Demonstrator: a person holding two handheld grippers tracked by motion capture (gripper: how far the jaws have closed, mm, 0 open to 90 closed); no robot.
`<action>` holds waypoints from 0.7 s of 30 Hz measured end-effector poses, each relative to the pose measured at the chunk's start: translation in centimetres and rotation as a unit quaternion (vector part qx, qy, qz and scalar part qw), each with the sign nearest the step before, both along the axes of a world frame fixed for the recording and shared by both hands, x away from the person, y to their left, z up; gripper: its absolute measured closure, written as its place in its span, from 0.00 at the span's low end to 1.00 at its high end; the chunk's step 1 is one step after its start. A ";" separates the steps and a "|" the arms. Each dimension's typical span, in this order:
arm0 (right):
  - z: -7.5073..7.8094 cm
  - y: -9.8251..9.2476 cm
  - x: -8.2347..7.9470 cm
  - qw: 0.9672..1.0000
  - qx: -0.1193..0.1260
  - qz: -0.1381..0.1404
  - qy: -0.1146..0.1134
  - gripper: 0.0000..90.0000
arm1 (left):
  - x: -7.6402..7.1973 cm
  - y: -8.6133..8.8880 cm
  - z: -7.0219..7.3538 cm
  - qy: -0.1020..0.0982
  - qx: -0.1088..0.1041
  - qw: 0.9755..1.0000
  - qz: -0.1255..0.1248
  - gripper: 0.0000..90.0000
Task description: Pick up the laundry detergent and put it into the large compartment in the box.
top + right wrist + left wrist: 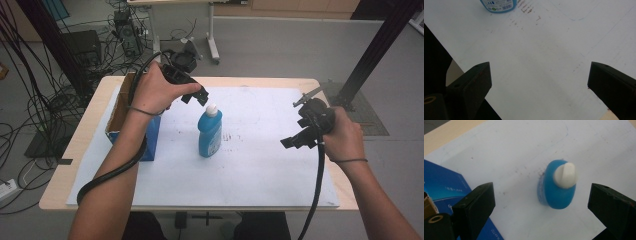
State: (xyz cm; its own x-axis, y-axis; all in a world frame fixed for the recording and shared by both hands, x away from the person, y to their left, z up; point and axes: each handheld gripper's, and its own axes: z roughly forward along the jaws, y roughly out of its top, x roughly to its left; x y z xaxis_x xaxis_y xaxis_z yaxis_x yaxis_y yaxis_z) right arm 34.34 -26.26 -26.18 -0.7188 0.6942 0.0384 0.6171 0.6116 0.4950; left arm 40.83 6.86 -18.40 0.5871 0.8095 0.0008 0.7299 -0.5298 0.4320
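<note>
A blue bottle (pixel 210 132) with a white cap (pixel 212 110) stands upright near the middle of the white sheet (pixel 260 165). My left gripper (pixel 196 96) hovers just above and left of the cap, open and empty. In the left gripper view the bottle (pixel 557 192) stands below, between the two spread jaws, apart from both. My right gripper (pixel 295 140) is held over the right part of the sheet, open with nothing in it. The bottle's base (pixel 498 5) shows at the top edge of the right gripper view.
An open blue cardboard box (pixel 131 127) stands at the left of the sheet, under my left forearm; its blue side (pixel 444 187) shows in the left gripper view. Cables and equipment lie on the floor behind the table (pixel 85 135). A black post (pixel 380 45) rises at the right.
</note>
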 end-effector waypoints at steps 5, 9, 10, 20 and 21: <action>0.0 0.0 0.0 1.000 0.000 0.000 -0.001 0.06 | -0.2 -1.0 0.1 -0.001 -0.002 1.000 -0.009 0.09; 0.0 0.0 0.0 1.000 -0.001 0.000 -0.002 0.06 | -0.2 -1.7 -0.1 0.002 -0.002 1.000 -0.017 0.09; 0.0 0.0 0.0 1.000 -0.001 0.000 -0.002 0.06 | -0.2 -1.7 -0.1 0.002 -0.002 1.000 -0.017 0.09; 0.0 -0.1 0.0 1.000 -0.001 -0.002 -0.002 0.06 | -0.3 -3.1 -0.9 0.011 0.001 0.999 -0.032 0.09; -0.1 -0.2 0.0 1.000 0.000 -0.002 -0.001 0.06 | -0.3 -3.3 -0.9 0.013 0.003 0.999 -0.035 0.09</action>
